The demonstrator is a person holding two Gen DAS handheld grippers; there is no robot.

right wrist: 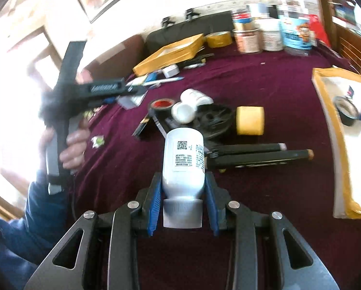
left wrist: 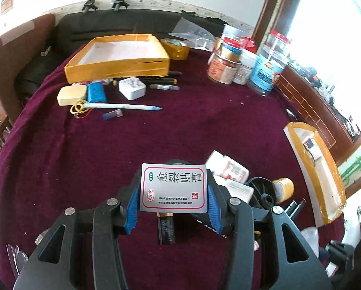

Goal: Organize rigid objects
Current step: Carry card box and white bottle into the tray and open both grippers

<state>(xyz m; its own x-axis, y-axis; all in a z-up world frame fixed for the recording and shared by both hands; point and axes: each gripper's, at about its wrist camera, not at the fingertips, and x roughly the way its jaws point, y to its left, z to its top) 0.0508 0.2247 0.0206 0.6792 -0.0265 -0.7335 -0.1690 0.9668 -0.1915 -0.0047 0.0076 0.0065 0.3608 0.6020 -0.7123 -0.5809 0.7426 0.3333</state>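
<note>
Here, both hand-held grippers are loaded above a table point(left wrist: 204, 120) draped in maroon cloth. The left hand-held gripper point(left wrist: 173, 193) is clamped across the short sides of a flat silver plaster box point(left wrist: 173, 188), its printed face turned up toward the camera, blue pads pressing either edge. The right hand-held gripper point(right wrist: 183, 193) grips a white bottle point(right wrist: 184, 159) near its shoulder — grey cap toward the wrist, base pointing away, so its long axis runs straight forward along the fingers. Two yellow-taped trays wait as likely destinations. The far tray point(left wrist: 117, 55) lies ahead and to the left of the left-hand tool, well apart, with a charger, a pen and other small items strewn in front of it. The near tray point(right wrist: 342, 140) sits off to the right of the bottle, a black tape roll point(right wrist: 346, 111) already lying inside it, and in the left wrist view it runs along the table's right edge. Judged from this layout, the right hand is much the nearer to that right-side tray, and the bottle would need to swing rightward, probably turning so its length lies along the tray. The box faces a longer carry — forward and left. Between them remains a heap of unsorted items, among them a yellow tape roll point(right wrist: 250, 120) and small white pill bottles point(right wrist: 195, 99).
</note>
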